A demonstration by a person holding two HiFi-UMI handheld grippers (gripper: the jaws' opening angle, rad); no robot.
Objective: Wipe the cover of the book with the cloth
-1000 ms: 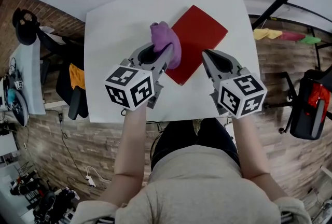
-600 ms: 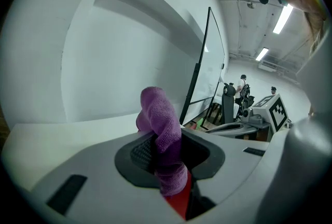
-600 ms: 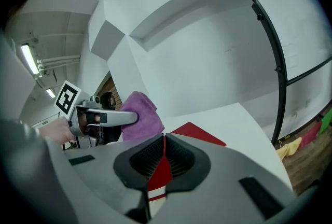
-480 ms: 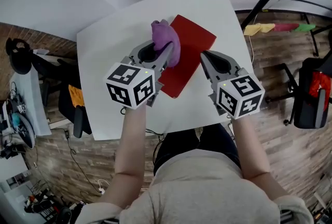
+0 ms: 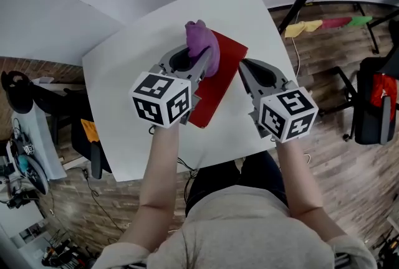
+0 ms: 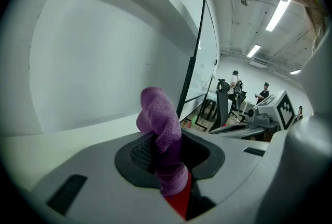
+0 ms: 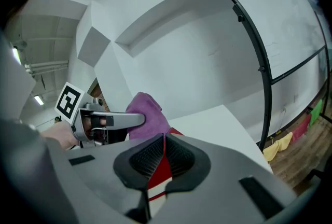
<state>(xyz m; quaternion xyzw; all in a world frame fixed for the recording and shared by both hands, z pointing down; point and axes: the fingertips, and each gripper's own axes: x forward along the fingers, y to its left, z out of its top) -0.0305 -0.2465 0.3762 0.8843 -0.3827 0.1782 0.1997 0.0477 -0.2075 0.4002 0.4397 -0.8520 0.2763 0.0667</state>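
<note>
Now, left gripper (image 5: 196,67): we see its jaws clamped on the purple cloth (image 5: 202,43), with the wad bulging out past the tips.
Cloth: it sits at the far-left corner of the book (image 5: 222,78), and in the right gripper view we see it lying against the red cover there.
Right gripper (image 5: 243,67): the jaws are closed tip to tip and grip nothing. Through the slit between the pads we glimpse red cover below, and the tips hang right at the book's right edge.
Book: it lies flat and aslant on the white table (image 5: 131,56), with its near end between the two grippers.
Table: white top shows on every side of the book.
</note>
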